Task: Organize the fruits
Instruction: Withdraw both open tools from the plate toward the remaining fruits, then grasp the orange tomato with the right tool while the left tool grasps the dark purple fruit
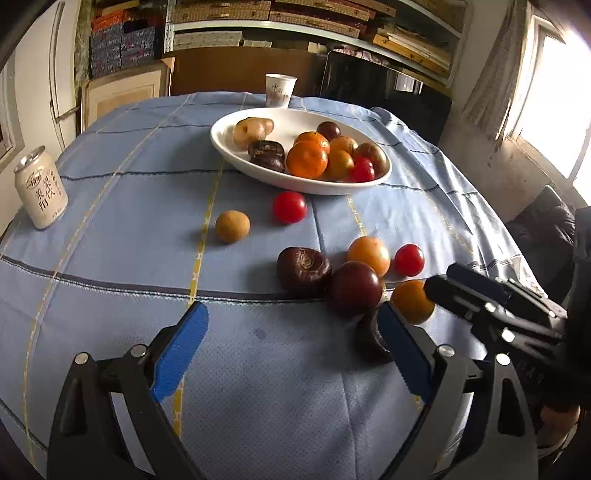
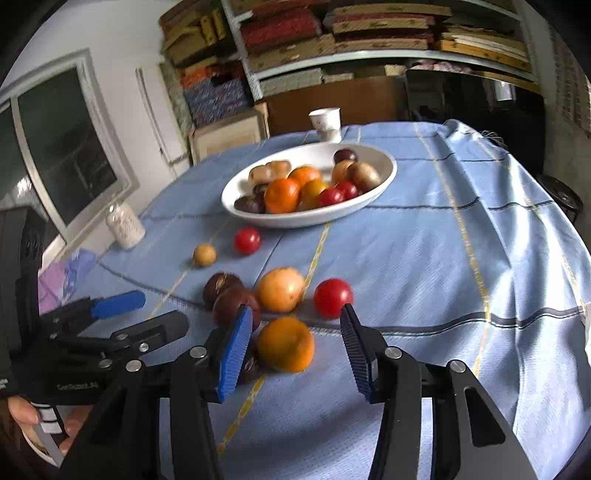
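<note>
Though round, orange (image 2: 285, 344) (dimpled); unclasped.

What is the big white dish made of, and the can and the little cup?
The white dish looks like glazed ceramic: smooth, thick-rimmed, with a soft shine. The drink can seems to be metal, going by its silvery top rim, with a printed cream wrap. The small cup looks like paper: thin, matte, printed.

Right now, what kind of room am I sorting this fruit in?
Probably a lived-in home room used partly for storage: a table under a blue checked cloth with a white fruit bowl, wall shelves crammed with stacked boxes, and a window.
</note>
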The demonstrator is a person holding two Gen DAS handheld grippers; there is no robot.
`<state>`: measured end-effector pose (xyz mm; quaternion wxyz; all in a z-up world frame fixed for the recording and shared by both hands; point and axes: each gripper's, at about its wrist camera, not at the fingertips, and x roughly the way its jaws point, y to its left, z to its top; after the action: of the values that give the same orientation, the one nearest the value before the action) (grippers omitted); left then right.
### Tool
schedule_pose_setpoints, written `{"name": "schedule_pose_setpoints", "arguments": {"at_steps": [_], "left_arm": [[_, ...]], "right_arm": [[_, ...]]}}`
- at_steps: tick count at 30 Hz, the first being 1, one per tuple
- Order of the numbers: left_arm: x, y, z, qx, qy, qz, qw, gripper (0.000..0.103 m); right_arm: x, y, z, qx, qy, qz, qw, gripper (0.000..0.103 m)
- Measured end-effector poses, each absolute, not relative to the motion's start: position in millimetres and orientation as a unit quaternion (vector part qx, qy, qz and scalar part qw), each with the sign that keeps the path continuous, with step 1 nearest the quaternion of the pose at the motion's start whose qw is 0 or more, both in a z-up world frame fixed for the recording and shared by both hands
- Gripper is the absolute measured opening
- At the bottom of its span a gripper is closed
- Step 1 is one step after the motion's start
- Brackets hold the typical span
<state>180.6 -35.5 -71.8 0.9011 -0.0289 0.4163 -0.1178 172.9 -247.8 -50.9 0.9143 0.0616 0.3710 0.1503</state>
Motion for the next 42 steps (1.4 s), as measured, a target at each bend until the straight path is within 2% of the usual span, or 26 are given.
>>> {"name": "schedule_pose_setpoints", "arguments": {"at_steps": [11, 14, 22, 23, 26, 28, 29, 31, 42], "left_arm": [[187, -36, -68, -0.021, 0.426, -0.114, 0.897, 0.091], [187, -37, -70, -0.019, 0.429, -0.116, 0.896, 0.091], [185, -50, -70, -0.001, 0.43, -0.153, 0.89, 0.09], [183, -51, -71, 0.001, 0.43, -0.159, 0.889, 0.088], [180, -63, -75, 0.017, 0.439, -0.194, 0.877, 0.071], [178, -71, -78, 0.031, 0.445, -0.214, 0.869, 0.056], [177, -74, -79, 0.036, 0.446, -0.221, 0.866, 0.055], [175, -78, -80, 0.04, 0.449, -0.238, 0.861, 0.047], [184, -91, -86, 0.039, 0.466, -0.241, 0.85, 0.045]], "right_arm": [[183, -242, -66, 0.061, 0.415, 0.159, 0.894, 0.047], [186, -241, -70, 0.062, 0.427, 0.169, 0.886, 0.038], [184, -254, -65, 0.095, 0.412, 0.157, 0.893, 0.038], [184, -254, -65, 0.094, 0.411, 0.157, 0.893, 0.038], [184, -254, -63, 0.09, 0.41, 0.156, 0.894, 0.038], [183, -255, -61, 0.089, 0.405, 0.153, 0.897, 0.038], [182, -256, -60, 0.089, 0.401, 0.151, 0.899, 0.038], [180, -259, -58, 0.089, 0.394, 0.144, 0.903, 0.038], [177, -265, -53, 0.09, 0.385, 0.134, 0.909, 0.038]]}}
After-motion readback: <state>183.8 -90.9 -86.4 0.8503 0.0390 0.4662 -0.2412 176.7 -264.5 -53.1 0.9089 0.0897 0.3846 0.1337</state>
